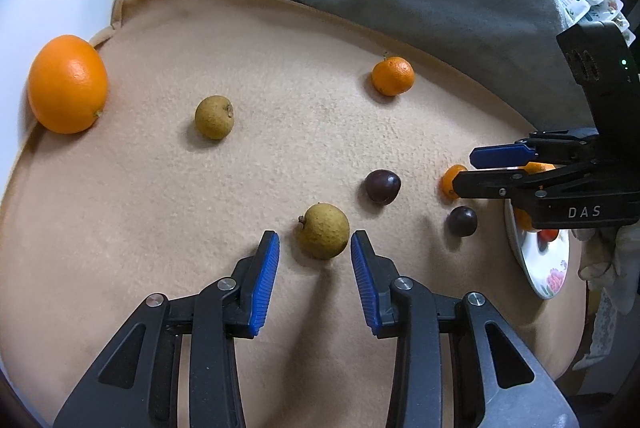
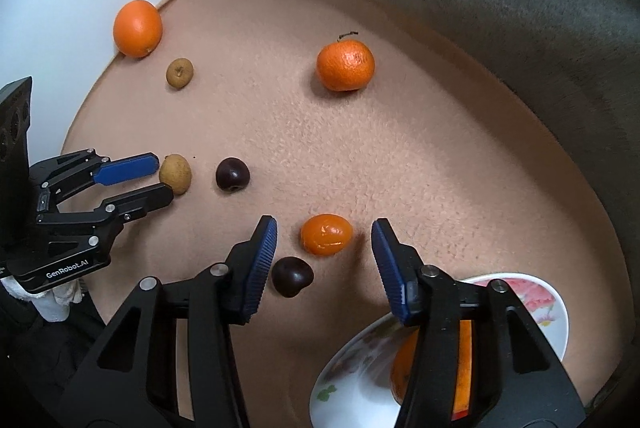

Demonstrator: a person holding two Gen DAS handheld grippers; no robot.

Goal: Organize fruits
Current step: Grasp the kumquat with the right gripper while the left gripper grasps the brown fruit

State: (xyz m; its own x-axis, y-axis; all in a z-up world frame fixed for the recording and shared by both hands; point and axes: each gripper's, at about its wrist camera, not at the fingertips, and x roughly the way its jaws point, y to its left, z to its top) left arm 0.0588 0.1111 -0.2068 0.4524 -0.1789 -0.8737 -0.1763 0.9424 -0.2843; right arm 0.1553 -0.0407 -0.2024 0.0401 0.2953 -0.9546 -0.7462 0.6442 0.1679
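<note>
Looking down both wrist cameras, I take the floral plate (image 2: pixel 558 308) at the blanket's near right edge as my landmark. My left gripper (image 1: pixel 315 243) points down at a rough tan-green fruit (image 1: pixel 323 230), which sits just ahead of and between the blue pads (image 1: pixel 267 268); I see a sliver of blanket on each side of it, so the jaws stand apart and grip nothing. That fruit lies well away from the plate, across the tan blanket (image 1: pixel 200 188). My right gripper (image 2: pixel 324 238) hovers just beside the plate, its jaws likewise parted around a small glossy orange fruit (image 2: pixel 326 234), with clear gaps to both pads (image 2: pixel 390 268); nothing is clamped. A dark plum-coloured fruit (image 2: pixel 292 281) lies just beside the right gripper's left pad, close to the plate, and a second dark fruit (image 2: pixel 233 174) sits farther from the plate, next to the tan-green one. A mandarin with a stem (image 2: pixel 345 65) rests far beyond the plate toward the grey cushion (image 2: pixel 500 8), and a large orange (image 2: pixel 137 27) and another tan-green fruit (image 2: pixel 180 72) lie farthest from the plate, at the blanket's opposite corner. Something orange already lies on the plate, mostly hidden behind my right gripper's frame.
</note>
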